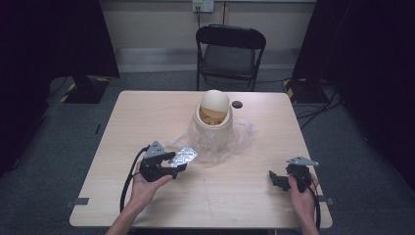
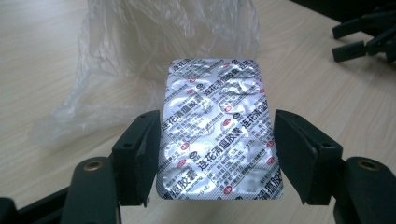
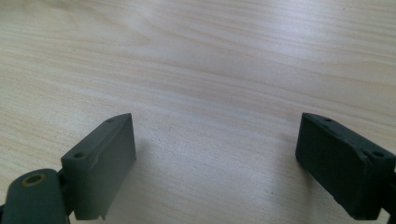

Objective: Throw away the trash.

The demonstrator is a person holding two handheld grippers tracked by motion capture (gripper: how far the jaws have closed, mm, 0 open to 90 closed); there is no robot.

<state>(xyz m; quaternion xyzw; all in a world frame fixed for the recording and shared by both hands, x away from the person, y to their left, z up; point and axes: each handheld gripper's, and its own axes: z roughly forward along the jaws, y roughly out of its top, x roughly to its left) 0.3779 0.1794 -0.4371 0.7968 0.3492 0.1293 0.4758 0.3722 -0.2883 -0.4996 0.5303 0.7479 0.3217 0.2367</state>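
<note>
So the left tool (image 1: pixel 180 163) has a silver blister pack (image 1: pixel 184 156) between its jaws, and in the left gripper view the pack (image 2: pixel 218 130) sits lengthwise between the two black pads, foil side up with red and black print on it. The left pad looks right against the pack's edge; on the right side there seems to be a sliver of gap, so I can't tell for sure how firmly it's pinched, but the jaws are closed down to roughly the pack's width. The far end of the pack pokes out past the jaw tips toward a crumpled clear plastic bag (image 2: pixel 140 51) lying on the tabletop (image 1: pixel 147 112). From the high view, that bag (image 1: pixel 240 137) is spread around a cream-coloured swing-lid bin (image 1: pixel 214 117) near the middle of the tabletop, and the pack is just beside the bag's near-left edge. The right tool (image 1: pixel 275 178) is well apart, over at the near-right of the tabletop, jaws spread wide with nothing between them, just bare wood (image 3: pixel 210 93) showing in the right gripper view.
</note>
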